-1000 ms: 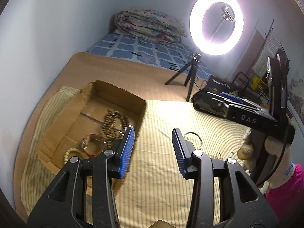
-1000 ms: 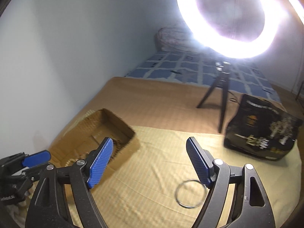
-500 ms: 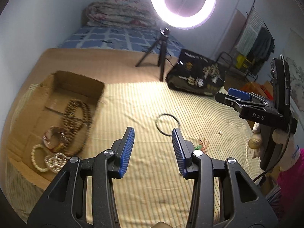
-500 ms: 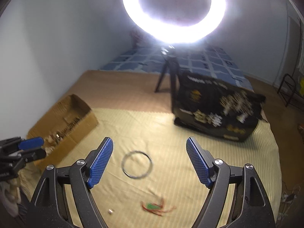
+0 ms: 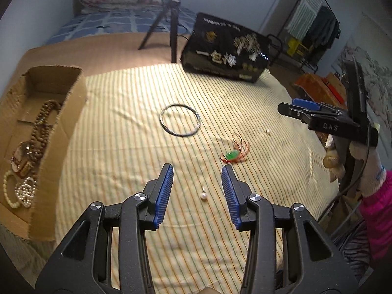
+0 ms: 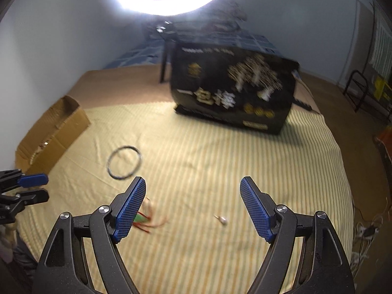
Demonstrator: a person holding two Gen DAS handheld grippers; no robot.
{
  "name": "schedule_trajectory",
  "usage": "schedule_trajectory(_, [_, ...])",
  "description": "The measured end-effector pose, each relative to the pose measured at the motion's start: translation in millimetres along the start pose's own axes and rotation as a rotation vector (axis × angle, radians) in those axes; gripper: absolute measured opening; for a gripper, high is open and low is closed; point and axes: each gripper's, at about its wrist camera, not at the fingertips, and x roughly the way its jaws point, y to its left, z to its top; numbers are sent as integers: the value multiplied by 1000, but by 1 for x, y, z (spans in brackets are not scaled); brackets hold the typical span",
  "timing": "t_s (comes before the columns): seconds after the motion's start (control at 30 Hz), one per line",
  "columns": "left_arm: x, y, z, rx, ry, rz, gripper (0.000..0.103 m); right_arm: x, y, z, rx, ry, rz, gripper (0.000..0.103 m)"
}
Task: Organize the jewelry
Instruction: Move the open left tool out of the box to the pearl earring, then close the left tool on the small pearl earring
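Note:
On the striped yellow cloth (image 5: 127, 132) lie a thin dark bangle (image 5: 180, 120) (image 6: 124, 162), a green pendant on a red cord (image 5: 232, 154) (image 6: 144, 220) and a small pearl earring (image 5: 203, 196) (image 6: 222, 219). A second tiny earring (image 5: 267, 130) lies further right. My left gripper (image 5: 197, 180) hangs open above the cloth, the pearl earring just below the gap. My right gripper (image 6: 192, 193) is open wide and empty, with a pearl earring lying under the gap nearer its right finger. The cardboard box (image 5: 61, 127) (image 6: 58, 132) at the left holds wooden beads (image 5: 40, 125) and pearl bracelets (image 5: 23, 191).
A black printed box (image 5: 225, 54) (image 6: 232, 95) stands at the far edge of the cloth beside a ring light tripod (image 5: 171, 22). A gloved hand (image 5: 352, 161) in a pink sleeve holds the right gripper. Folded bedding and a clothes rack lie behind.
Both grippers swung right and sank toward the cloth. The cardboard box slid to the left edge, and the bangle, pendant and earrings came into view. Jaw widths stayed the same.

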Motion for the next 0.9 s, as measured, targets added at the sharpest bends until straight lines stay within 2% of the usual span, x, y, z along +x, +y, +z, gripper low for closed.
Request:
schedule_trajectory(0.27, [21, -14, -15, 38, 54, -7, 41, 28, -27, -27, 31, 96, -37, 79])
schedule_trajectory(0.33, [27, -17, -20, 52, 70, -7, 35, 35, -30, -32, 30, 115, -46, 79])
schedule_trajectory(0.63, [47, -18, -30, 80, 128, 8, 30, 52, -36, -46, 12, 136, -49, 79])
schedule_trajectory(0.73, [52, -18, -29, 82, 140, 11, 30, 55, -36, -47, 1, 140, -38, 69])
schedule_trajectory(0.9, [60, -20, -29, 89, 158, 17, 25, 62, -35, -48, -20, 150, -40, 68])
